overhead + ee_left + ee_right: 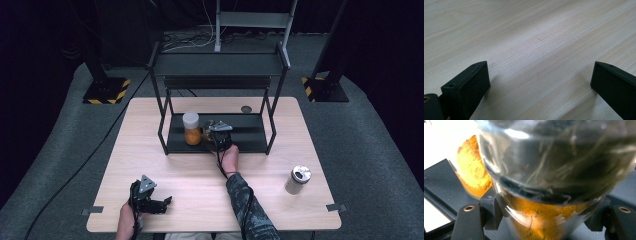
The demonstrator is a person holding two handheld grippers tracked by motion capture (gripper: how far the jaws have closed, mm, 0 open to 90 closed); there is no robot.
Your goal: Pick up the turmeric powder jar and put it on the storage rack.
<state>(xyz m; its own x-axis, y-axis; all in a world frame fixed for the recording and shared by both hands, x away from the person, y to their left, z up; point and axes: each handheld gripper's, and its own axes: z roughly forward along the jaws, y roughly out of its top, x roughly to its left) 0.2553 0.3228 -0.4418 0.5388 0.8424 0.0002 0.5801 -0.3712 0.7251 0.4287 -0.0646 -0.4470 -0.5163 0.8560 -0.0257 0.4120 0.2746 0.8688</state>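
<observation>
Table [165, 170]: pale wood top, rectangular, set on grey carpet; bears everything listed below. Rack [272, 127]: black metal frame, two tiers, standing at the far middle of the table; its lower shelf is a dark tray just above the tabletop. Right gripper [212, 134]: reached in over the lower shelf at the end of a patterned sleeve; its jaws are pinched on a glass jar [554, 165], one black jaw pressing each side of the glass in the right gripper view; the jar is clear, holds dark green dried herbs, and is held at the front of the lower shelf. Left gripper [167, 201]: resting near the table's front left corner, grey three-cornered plate on top; jaws spread wide over bare wood in the left gripper view, nothing between them. White-lidded jar [191, 128]: filled with orange powder, upright on the lower shelf, just beside the held jar on its left; whether the two touch cannot be told; its orange contents show through the held glass in the right gripper view. Silver-topped jar [298, 180]: pale body, standing alone on the table at the right, well apart from the rack. Small dark disc [246, 109]: on the tabletop behind the rack, towards the right.
</observation>
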